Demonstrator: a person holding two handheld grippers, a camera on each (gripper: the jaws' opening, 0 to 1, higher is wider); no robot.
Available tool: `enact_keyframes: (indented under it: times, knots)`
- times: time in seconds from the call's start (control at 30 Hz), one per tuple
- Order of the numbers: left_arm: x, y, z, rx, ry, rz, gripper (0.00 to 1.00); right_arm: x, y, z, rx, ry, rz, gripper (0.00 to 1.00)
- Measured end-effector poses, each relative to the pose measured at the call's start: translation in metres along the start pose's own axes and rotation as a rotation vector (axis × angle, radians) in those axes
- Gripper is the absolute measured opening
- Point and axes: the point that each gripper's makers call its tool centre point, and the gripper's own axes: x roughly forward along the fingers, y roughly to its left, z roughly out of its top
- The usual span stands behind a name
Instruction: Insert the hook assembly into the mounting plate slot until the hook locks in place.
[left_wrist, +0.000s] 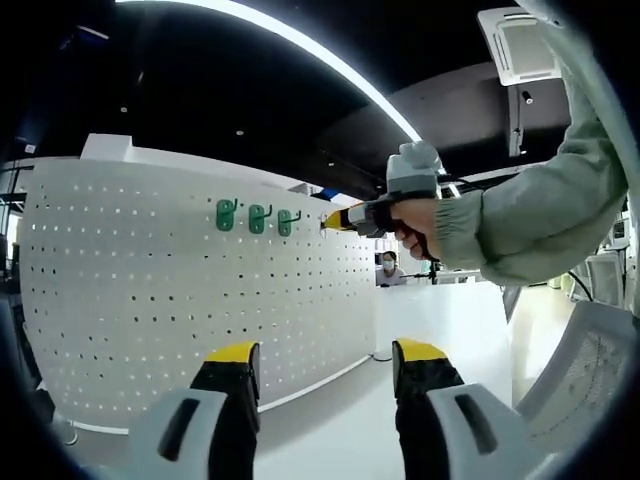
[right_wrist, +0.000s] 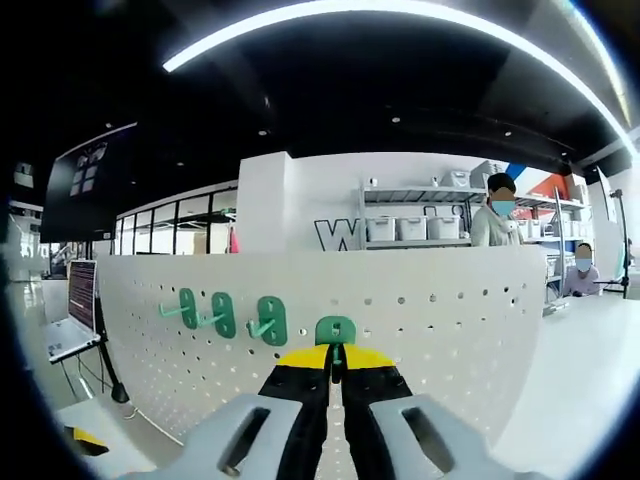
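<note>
A white pegboard (left_wrist: 180, 290) stands upright on the white table (left_wrist: 440, 330), its holes running in rows. Three green hooks (left_wrist: 256, 217) already hang side by side near its top edge. In the right gripper view the right gripper (right_wrist: 334, 357) has its yellow-tipped jaws pinched together on a fourth green hook (right_wrist: 335, 331), pressed against the board just right of the other three. The left gripper (left_wrist: 325, 352) hovers nearer, jaws wide apart and holding nothing.

Right tongs (right_wrist: 335, 362) pinched closed; left tongs (left_wrist: 328, 352) spread apart.
</note>
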Motion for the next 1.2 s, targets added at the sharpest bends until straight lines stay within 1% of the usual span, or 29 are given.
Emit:
enact_keyframes:
  times: [0.13,0.2,0.27,0.43,0.7,0.83,0.97,1.03,1.07,1.1,1.2]
  knots:
    - [0.0,0.0,0.0,0.002,0.0,0.0,0.55,0.005,0.0,0.002,0.0,0.001,0.001,0.01]
    - [0.0,0.0,0.0,0.001,-0.001,0.001,0.55,0.008,0.001,0.005,0.012,-0.009,0.006,0.01]
    - [0.0,0.001,0.0,0.002,0.001,0.003,0.55,0.01,0.001,0.007,-0.007,-0.009,0.002,0.01]
    - [0.0,0.001,0.001,0.001,-0.004,0.003,0.55,0.019,0.002,0.01,-0.006,-0.007,0.0,0.01]
    - [0.0,0.002,0.002,-0.001,-0.006,0.005,0.55,0.027,0.002,0.007,-0.018,0.014,-0.006,0.01]
    - [0.0,0.0,0.003,0.004,-0.007,0.0,0.55,0.027,0.001,0.009,-0.013,0.013,-0.01,0.01]
    - [0.0,-0.002,0.002,0.007,-0.004,-0.01,0.55,0.029,0.001,0.008,-0.039,0.02,-0.014,0.01]
    - [0.0,-0.003,0.002,0.005,-0.004,-0.011,0.55,0.029,0.001,0.004,-0.055,0.028,-0.018,0.01]
    - [0.0,-0.003,0.001,0.006,-0.003,-0.01,0.55,0.029,0.001,0.003,-0.072,0.031,-0.019,0.01]
    - [0.0,-0.002,0.001,0.006,-0.002,-0.01,0.55,0.03,0.001,0.004,-0.115,0.018,-0.025,0.01]
    - [0.0,-0.002,0.001,0.002,-0.001,-0.007,0.55,0.031,0.0,0.003,-0.066,0.022,-0.026,0.01]
